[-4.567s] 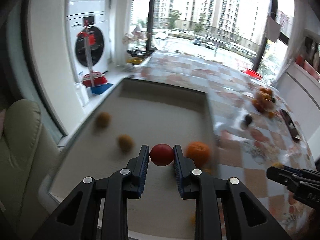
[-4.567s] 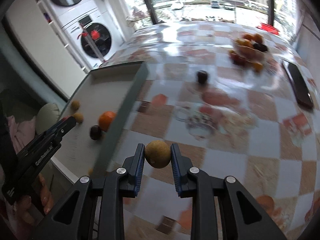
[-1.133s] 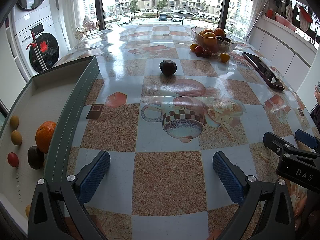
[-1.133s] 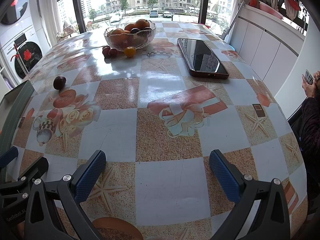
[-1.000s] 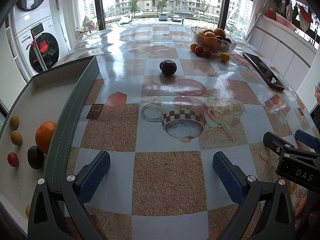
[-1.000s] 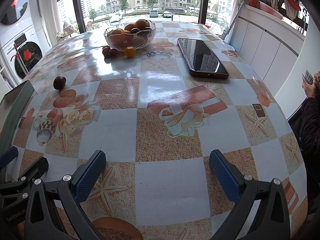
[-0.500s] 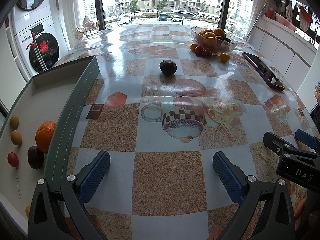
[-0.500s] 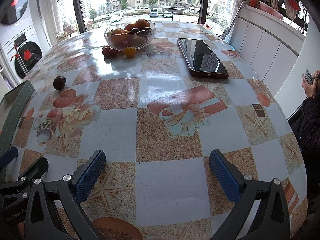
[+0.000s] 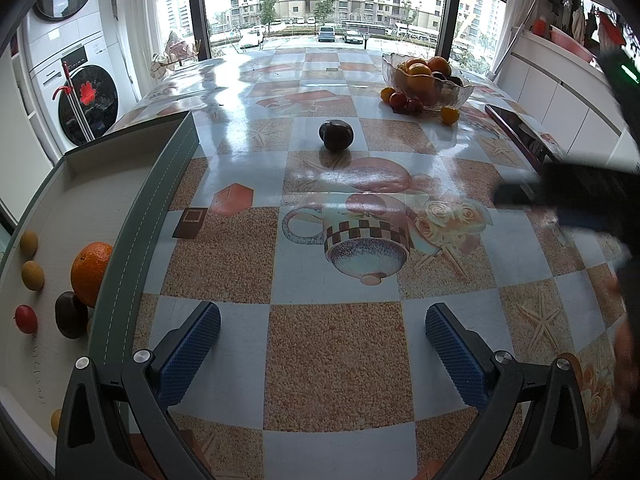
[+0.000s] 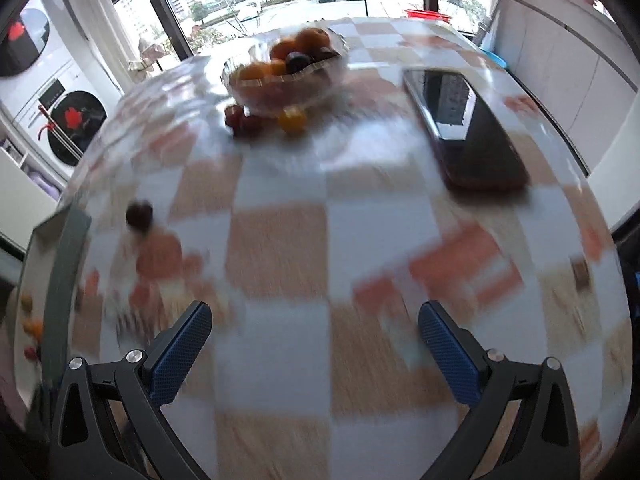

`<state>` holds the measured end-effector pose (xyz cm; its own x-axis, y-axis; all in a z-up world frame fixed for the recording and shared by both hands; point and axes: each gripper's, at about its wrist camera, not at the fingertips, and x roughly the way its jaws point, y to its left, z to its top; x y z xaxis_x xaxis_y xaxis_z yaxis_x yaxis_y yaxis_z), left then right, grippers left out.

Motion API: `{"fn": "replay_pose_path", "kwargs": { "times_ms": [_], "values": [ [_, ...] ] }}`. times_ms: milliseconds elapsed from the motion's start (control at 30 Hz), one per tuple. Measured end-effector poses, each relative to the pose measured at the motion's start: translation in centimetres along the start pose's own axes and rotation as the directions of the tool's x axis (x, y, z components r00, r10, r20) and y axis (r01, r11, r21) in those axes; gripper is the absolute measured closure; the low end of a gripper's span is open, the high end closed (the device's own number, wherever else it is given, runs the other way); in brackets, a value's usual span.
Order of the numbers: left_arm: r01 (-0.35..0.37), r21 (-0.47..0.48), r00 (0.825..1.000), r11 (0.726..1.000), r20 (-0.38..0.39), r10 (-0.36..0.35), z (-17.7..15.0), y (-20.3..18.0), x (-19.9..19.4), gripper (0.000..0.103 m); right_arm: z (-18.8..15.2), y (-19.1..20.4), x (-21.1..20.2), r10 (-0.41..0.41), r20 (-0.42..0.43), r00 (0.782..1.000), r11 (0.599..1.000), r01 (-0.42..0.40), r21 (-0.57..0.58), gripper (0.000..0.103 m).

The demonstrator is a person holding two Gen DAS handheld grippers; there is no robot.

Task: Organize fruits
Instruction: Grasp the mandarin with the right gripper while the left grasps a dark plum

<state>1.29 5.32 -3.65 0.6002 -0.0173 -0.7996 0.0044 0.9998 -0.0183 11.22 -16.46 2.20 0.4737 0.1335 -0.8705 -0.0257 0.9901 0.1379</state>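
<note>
My left gripper (image 9: 322,330) hovers open and empty over the checked tablecloth. A grey tray (image 9: 156,208) at the left holds an orange (image 9: 90,267), a dark plum (image 9: 70,320), a small red fruit (image 9: 26,319) and two yellow fruits (image 9: 33,275). A loose dark plum (image 9: 336,135) lies mid-table. The glass bowl (image 9: 427,82) of fruit stands far right with small fruits (image 9: 448,115) beside it. My right gripper (image 10: 314,334), open and empty, faces the bowl (image 10: 286,74), the small fruits (image 10: 292,119) before it and the dark plum (image 10: 139,215); this view is motion-blurred. From the left wrist view, the right gripper is a dark blur at the right edge.
A phone (image 10: 466,126) lies on the table right of the bowl, also in the left wrist view as phone (image 9: 524,136). A washer-dryer stack (image 9: 76,80) stands left of the table. White cabinets (image 9: 560,80) run along the right. The tray's rim (image 10: 64,280) shows at the right wrist view's left edge.
My right gripper has swung up and forward toward the bowl, blurring its view. Earlier both grippers let go of a red fruit and a yellow fruit. The left gripper stays still.
</note>
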Motion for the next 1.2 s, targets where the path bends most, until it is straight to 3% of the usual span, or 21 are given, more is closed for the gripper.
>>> {"fn": "replay_pose_path", "kwargs": {
  "times_ms": [100, 267, 533, 600, 667, 900, 1033, 1200],
  "values": [
    [0.000, 0.000, 1.000, 1.000, 0.000, 0.000, 0.0, 0.1, 0.0, 0.000, 2.5, 1.0, 1.6, -0.014, 0.028, 1.000, 1.000, 0.014, -0.020, 0.001],
    [0.000, 0.000, 1.000, 1.000, 0.000, 0.000, 0.0, 0.1, 0.0, 0.000, 5.9, 2.0, 3.8, -0.042, 0.087, 0.995, 0.998, 0.045, -0.035, 0.017],
    [0.001, 0.000, 1.000, 1.000, -0.001, -0.001, 0.0, 0.1, 0.0, 0.000, 8.6, 2.8, 5.6, -0.084, 0.161, 0.983, 0.996, 0.089, -0.026, 0.029],
    [0.000, 0.000, 1.000, 1.000, -0.001, 0.000, 0.0, 0.1, 0.0, 0.000, 8.8, 2.9, 5.6, -0.084, 0.179, 0.980, 0.995, 0.091, -0.030, 0.045],
    [0.000, 0.000, 1.000, 1.000, -0.001, 0.000, 0.0, 0.1, 0.0, 0.000, 9.0, 2.7, 5.5, -0.056, 0.185, 0.981, 0.998, 0.061, -0.024, 0.080],
    [0.001, 0.000, 1.000, 1.000, -0.001, -0.001, 0.0, 0.1, 0.0, 0.000, 7.0, 0.8, 3.5, 0.050, 0.172, 0.984, 0.999, -0.051, -0.002, 0.080],
    [0.000, 0.001, 1.000, 1.000, -0.005, 0.000, 0.1, 0.0, 0.0, 0.000, 3.2, -0.5, 1.3, 0.100, 0.132, 0.986, 0.995, -0.099, -0.013, 0.080],
    [0.028, -0.029, 0.999, 0.999, -0.034, -0.029, 1.7, 0.0, 0.6, 0.000, -2.8, -2.4, -1.5, 0.105, 0.133, 0.986, 0.994, -0.105, -0.010, 0.080]
  ]
}}
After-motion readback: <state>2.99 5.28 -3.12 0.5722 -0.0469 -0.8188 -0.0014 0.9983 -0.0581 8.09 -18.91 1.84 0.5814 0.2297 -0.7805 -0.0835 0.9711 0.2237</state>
